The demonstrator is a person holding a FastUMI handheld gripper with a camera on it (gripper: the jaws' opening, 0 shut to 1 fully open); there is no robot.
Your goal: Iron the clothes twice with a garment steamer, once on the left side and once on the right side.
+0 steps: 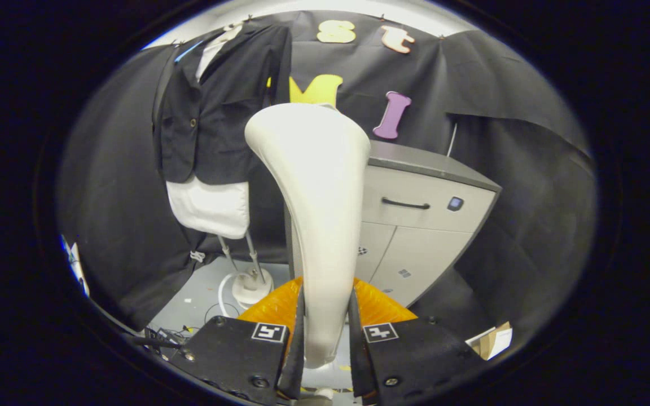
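Booth w/ grey cabinet (415, 220) beyond fingers. Gripper (326, 338) clamped on steamer (319, 214) handle, both fingers pressing, head upright. Dark jacket (218, 107) on mannequin stand (251, 285), ahead-left, well apart.

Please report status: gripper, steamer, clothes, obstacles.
Gripper shut on steamer. Jacket hangs beyond, apart from steamer head. Cabinet stands beside; path to jacket looks open.

White steamer (316, 214) upright before dark jacket (218, 107)
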